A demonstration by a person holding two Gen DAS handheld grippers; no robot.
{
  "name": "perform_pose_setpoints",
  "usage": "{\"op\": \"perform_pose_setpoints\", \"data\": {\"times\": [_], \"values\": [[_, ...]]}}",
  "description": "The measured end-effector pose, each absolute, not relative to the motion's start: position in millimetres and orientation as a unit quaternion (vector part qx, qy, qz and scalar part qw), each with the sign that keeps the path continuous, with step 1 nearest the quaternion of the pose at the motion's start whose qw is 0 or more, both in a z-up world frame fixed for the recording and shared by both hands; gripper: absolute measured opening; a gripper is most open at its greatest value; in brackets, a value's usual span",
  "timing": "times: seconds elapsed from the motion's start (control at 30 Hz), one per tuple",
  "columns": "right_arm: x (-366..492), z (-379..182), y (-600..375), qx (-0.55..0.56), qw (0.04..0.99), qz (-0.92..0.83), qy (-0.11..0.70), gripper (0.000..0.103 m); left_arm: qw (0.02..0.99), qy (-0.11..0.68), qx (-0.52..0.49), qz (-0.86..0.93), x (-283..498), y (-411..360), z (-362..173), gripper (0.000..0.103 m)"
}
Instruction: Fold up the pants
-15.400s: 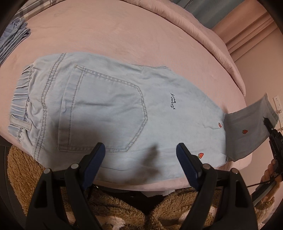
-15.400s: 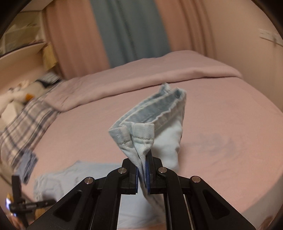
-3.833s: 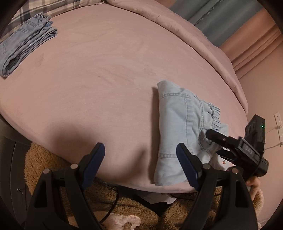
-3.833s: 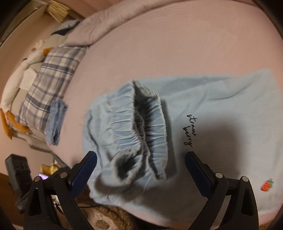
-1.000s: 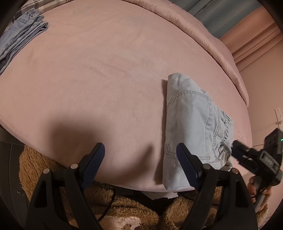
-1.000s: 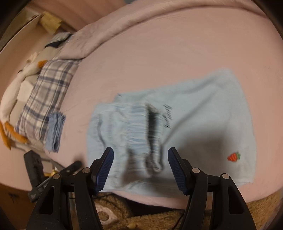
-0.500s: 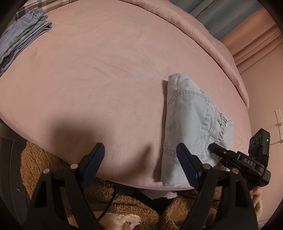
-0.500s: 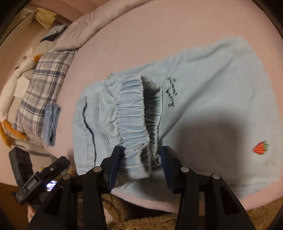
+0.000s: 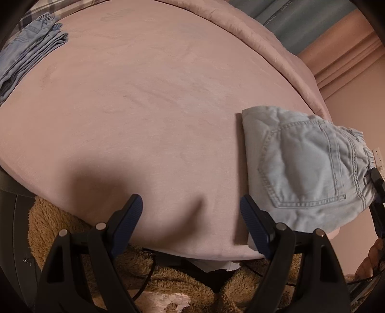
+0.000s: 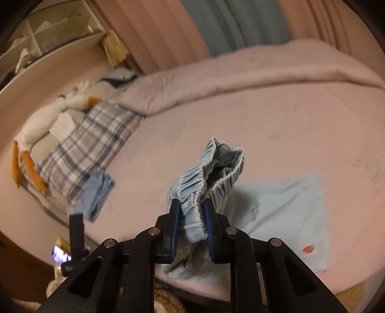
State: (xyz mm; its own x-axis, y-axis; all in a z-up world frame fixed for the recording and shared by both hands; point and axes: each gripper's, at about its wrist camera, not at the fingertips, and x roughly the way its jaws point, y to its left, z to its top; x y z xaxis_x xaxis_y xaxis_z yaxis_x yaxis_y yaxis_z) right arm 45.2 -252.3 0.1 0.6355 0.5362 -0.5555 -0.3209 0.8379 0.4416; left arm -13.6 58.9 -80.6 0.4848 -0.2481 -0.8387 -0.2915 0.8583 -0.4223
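One strawberry mark (image 10: pixel 308 248) shows on pants (image 10: pixel 276 209) the right gripper (image 10: pixel 191 216) pinches.

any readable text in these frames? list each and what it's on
Curtain, white lettering along the hem: too small and skewed to read.
Light blue pants, dark script embroidery near the fold: blurred, unreadable.
Strawberry motif on the pants: a picture, no text.
Lit screen on the device at lower left: glare only, nothing legible.

Each black claw (image 9: pixel 191 214) has blue ribbed pads (image 10: pixel 175 222), silver screws.
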Motion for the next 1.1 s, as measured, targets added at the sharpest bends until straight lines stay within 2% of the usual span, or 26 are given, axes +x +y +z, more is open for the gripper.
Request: {"op": "perform_pose_setpoints", "data": {"times": [0.17,0.47,0.6,0.77,0.87,0.93,1.0,1.1], "values": [[51,-22,-291,0.196,0.888,0.191,0.368,0.020,0.825,0.507,-0.249,-0.024,4,40,-72,0.083],[68,-93,-339,0.250,0.862,0.105,0.429,0.015,0.832,0.510,-0.197,-0.100,67,-24,-76,0.081],[75,-121,-338,0.251,0.842,0.100,0.467,0.015,0.822,0.530,-0.180,-0.108,88,-47,-93,0.075],[73,-124,-344,0.260,0.835,0.109,0.473,0.015,0.802,0.561,-0.171,-0.113,98,-64,-121,0.075],[71,-125,-351,0.259,0.834,0.114,0.474,0.016,0.811,0.550,-0.169,-0.110,90,-64,-123,0.076],[68,-124,-355,0.251,0.834,0.109,0.479,0.024,0.809,0.552,-0.167,-0.112,87,-65,-125,0.076],[66,-123,-362,0.249,0.836,0.093,0.480,0.050,0.808,0.554,-0.166,-0.114,83,-66,-125,0.076],[65,-123,-375,0.274,0.833,0.108,0.469,0.067,0.806,0.556,-0.169,-0.114,75,-68,-128,0.076]]}}
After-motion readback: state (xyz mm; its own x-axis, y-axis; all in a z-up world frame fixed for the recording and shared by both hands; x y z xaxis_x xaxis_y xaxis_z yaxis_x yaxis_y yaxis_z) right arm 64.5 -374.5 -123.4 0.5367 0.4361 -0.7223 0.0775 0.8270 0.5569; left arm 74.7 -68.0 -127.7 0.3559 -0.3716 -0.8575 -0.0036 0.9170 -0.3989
